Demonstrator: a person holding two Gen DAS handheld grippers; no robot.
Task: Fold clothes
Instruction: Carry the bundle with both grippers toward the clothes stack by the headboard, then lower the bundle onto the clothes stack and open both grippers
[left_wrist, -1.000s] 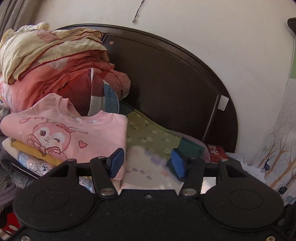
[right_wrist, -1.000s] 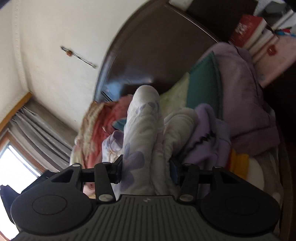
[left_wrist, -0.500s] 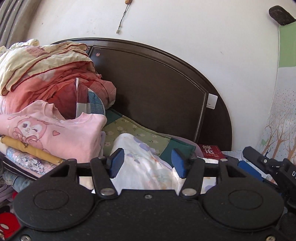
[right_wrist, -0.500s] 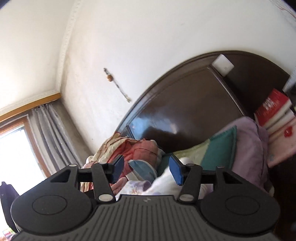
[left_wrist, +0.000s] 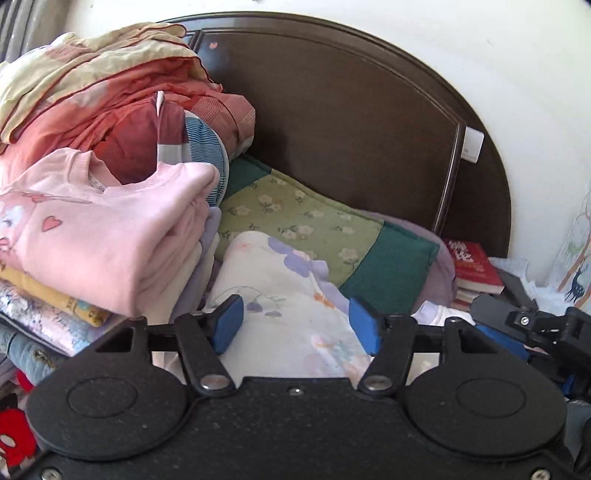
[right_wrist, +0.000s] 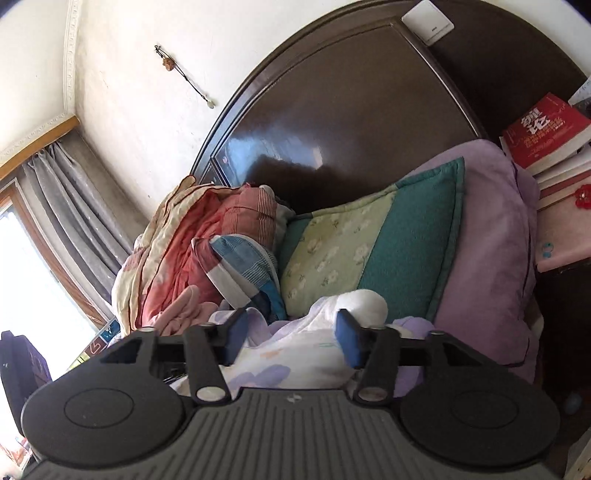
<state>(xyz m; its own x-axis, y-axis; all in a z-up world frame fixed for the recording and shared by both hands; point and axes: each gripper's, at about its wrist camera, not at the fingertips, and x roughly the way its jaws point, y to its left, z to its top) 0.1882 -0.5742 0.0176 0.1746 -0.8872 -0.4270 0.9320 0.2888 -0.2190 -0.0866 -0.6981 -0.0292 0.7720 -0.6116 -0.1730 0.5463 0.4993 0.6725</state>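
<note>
A white garment with purple flowers (left_wrist: 284, 295) lies on the bed in front of the green pillow (left_wrist: 317, 229); it also shows in the right wrist view (right_wrist: 295, 354). My left gripper (left_wrist: 295, 328) is open just above its near part, with nothing between the blue pads. My right gripper (right_wrist: 291, 336) is open over the same garment, its pads apart and empty; it shows at the right edge of the left wrist view (left_wrist: 535, 328). A folded pink sweatshirt (left_wrist: 92, 229) tops a stack of folded clothes at left.
A heap of red and cream bedding (left_wrist: 99, 92) rises behind the stack. The dark wooden headboard (left_wrist: 351, 110) stands behind the pillows. Red books (left_wrist: 472, 266) lie at the right, beside a purple pillow (right_wrist: 487, 243). A curtained window (right_wrist: 44, 229) is at far left.
The flowered garment was held up a second ago and now lies on the bed. Both grippers have moved down and closer to it; the right one swung from facing the wall toward the pillows.
</note>
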